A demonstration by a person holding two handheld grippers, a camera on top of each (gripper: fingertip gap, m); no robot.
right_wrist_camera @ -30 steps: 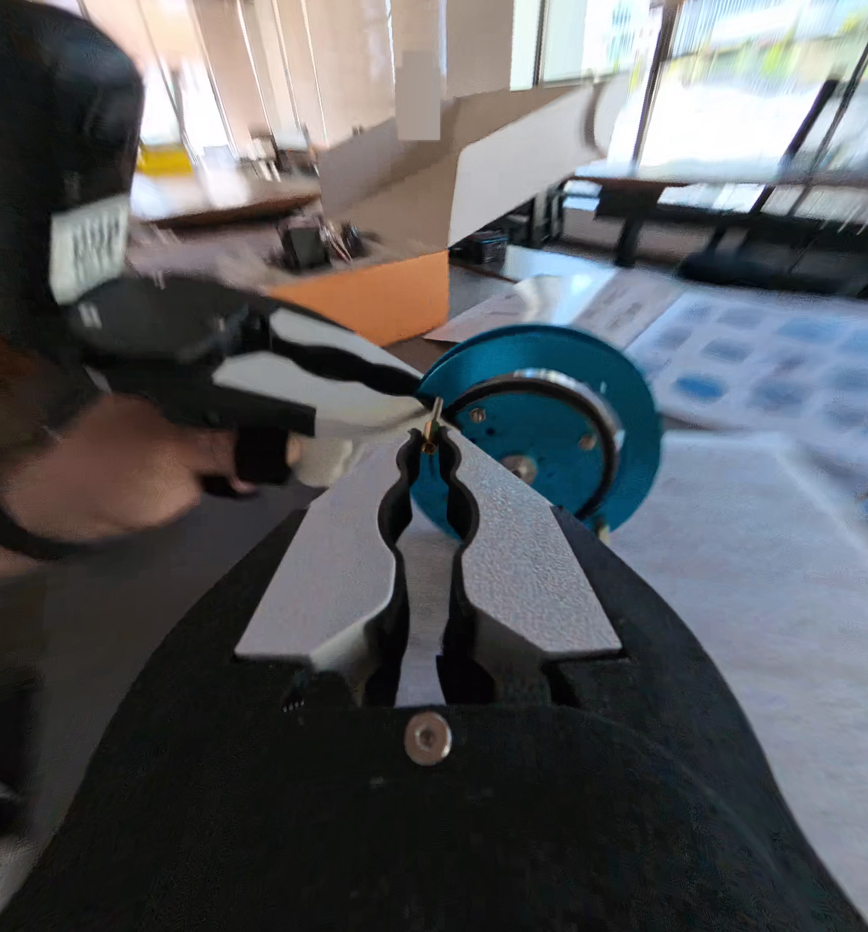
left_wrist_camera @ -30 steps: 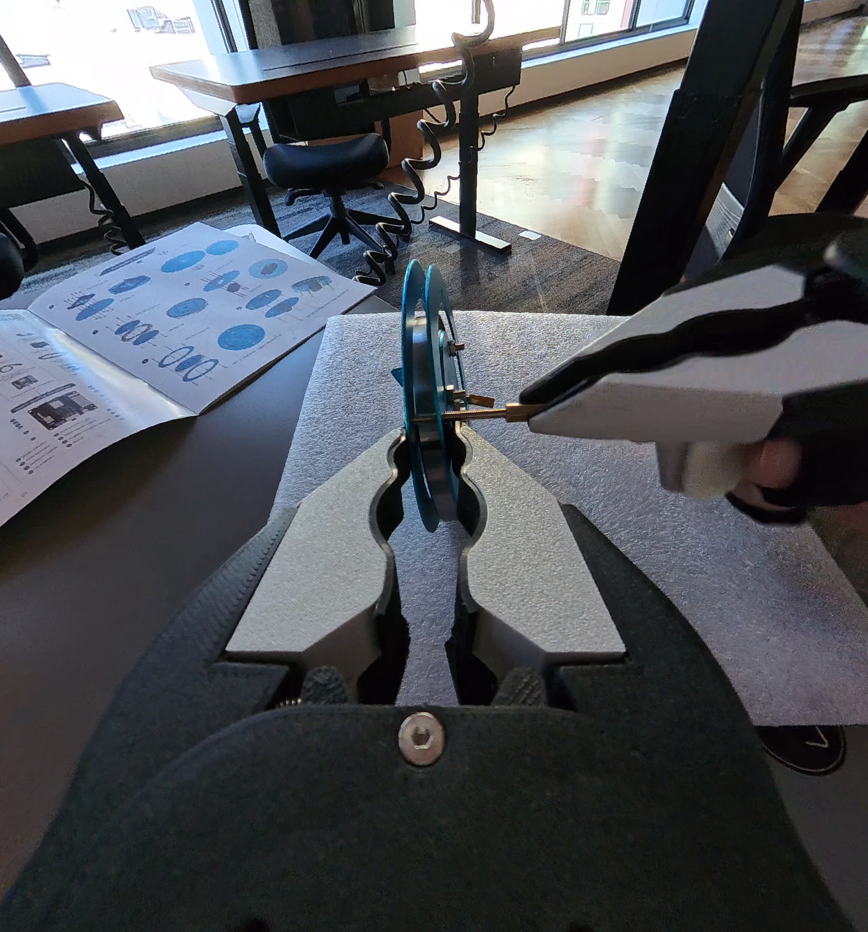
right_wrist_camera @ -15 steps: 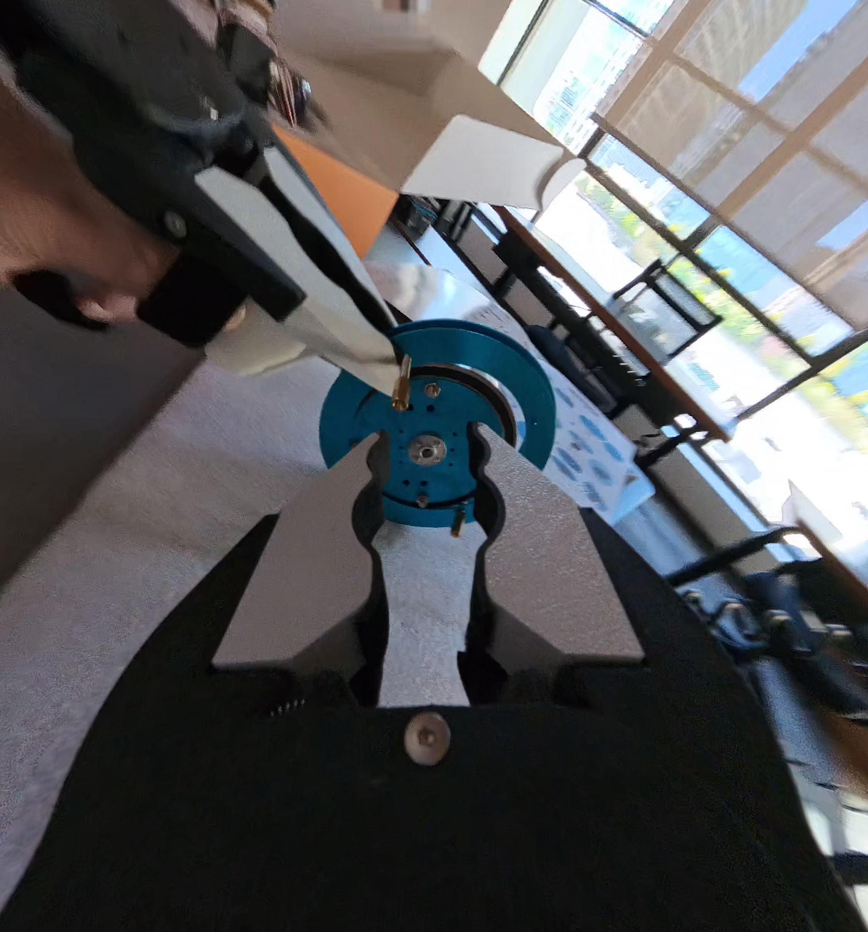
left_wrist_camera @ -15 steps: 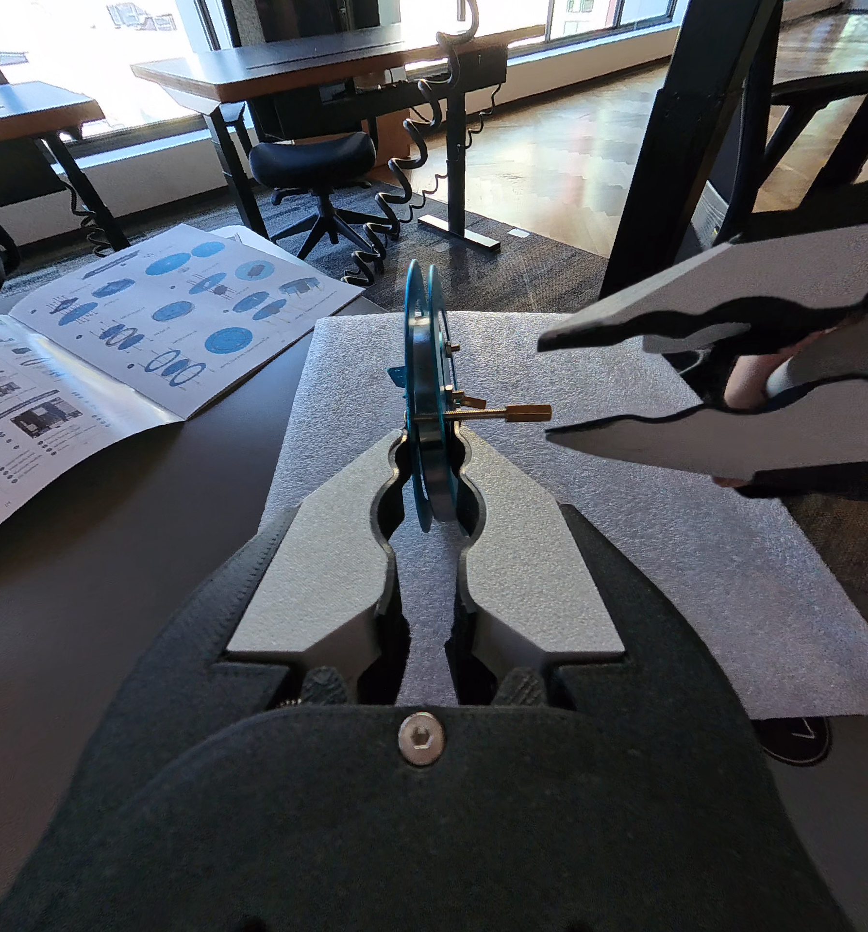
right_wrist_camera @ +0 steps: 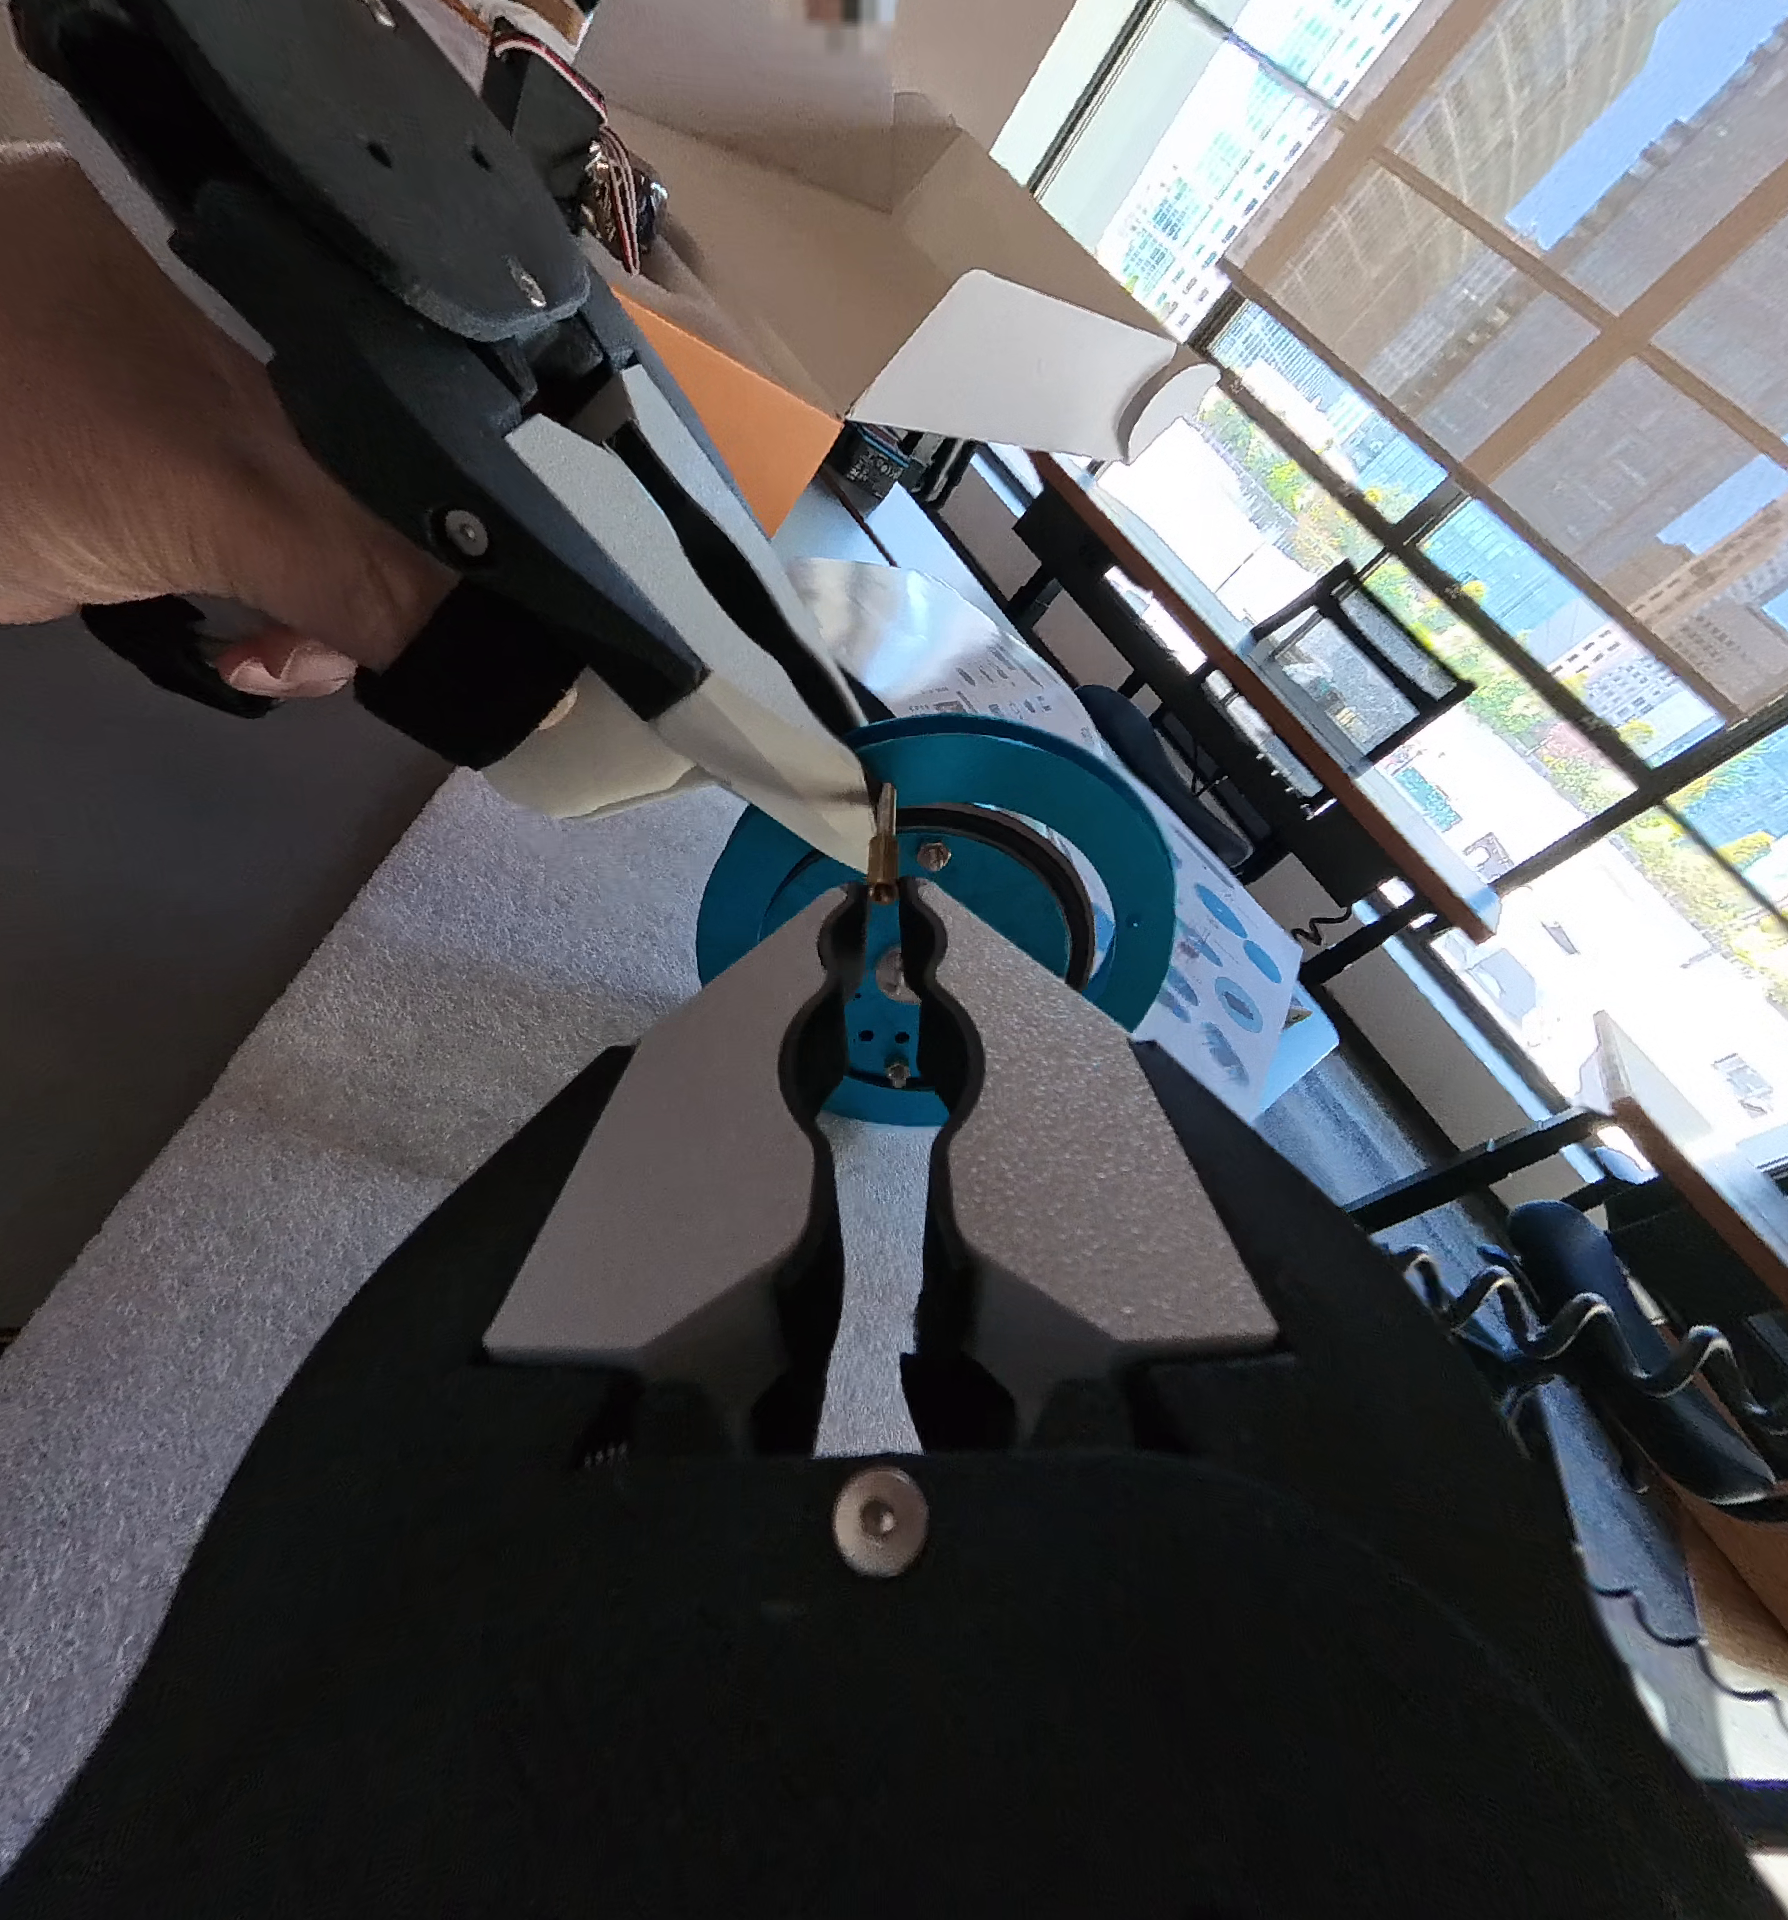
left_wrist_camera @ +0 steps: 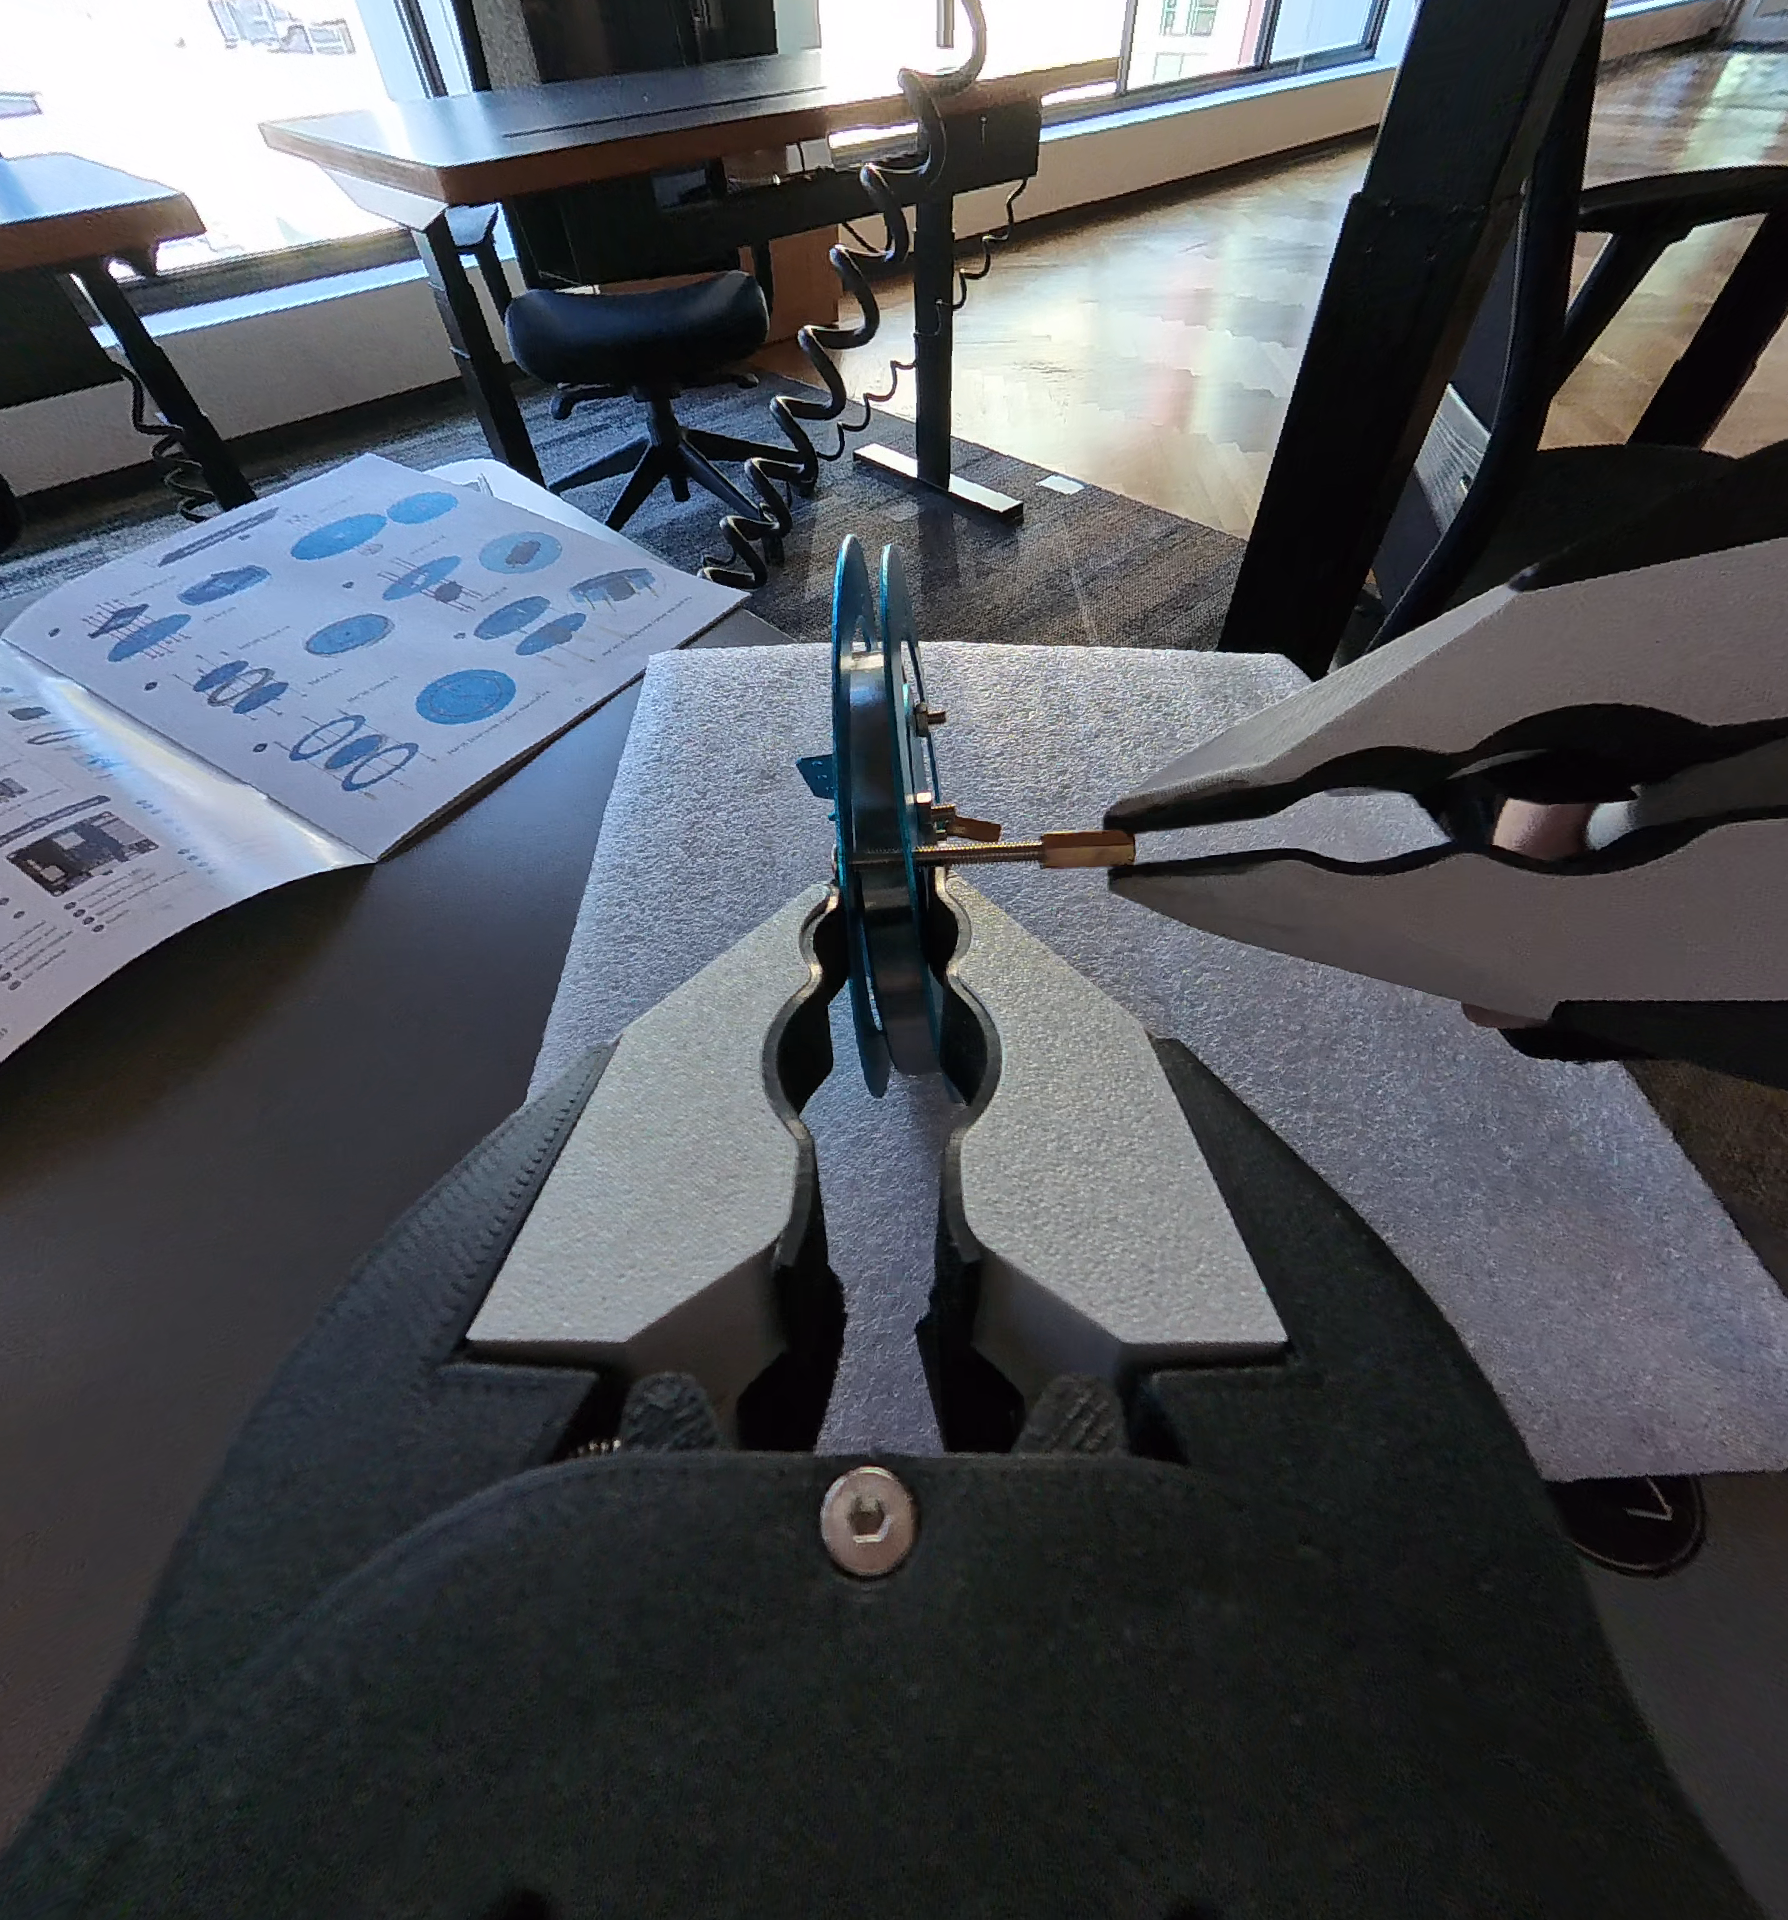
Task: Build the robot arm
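The left gripper [left_wrist_camera: 885, 914] pinches the blue disc assembly [left_wrist_camera: 874, 769] upright on the foam sheet [left_wrist_camera: 1233, 1091]. The right gripper [left_wrist_camera: 1118, 860] pinches the brass standoff [left_wrist_camera: 1077, 850] jutting from its face.

Blue metal disc assembly [left_wrist_camera: 874, 831] stands on edge on white foam sheet [left_wrist_camera: 1285, 1091] — open printed booklet [left_wrist_camera: 246, 707] lies left, on dark tabletop [left_wrist_camera: 194, 1195].

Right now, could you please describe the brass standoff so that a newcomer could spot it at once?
Find the white foam mat; on it a blue disc assembly stands on edge, clamped by the left claw. From its face the brass standoff juts sideways on a threaded rod, its tip between the right claw fingertips. It reaches far beyond the short brass studs nearby.
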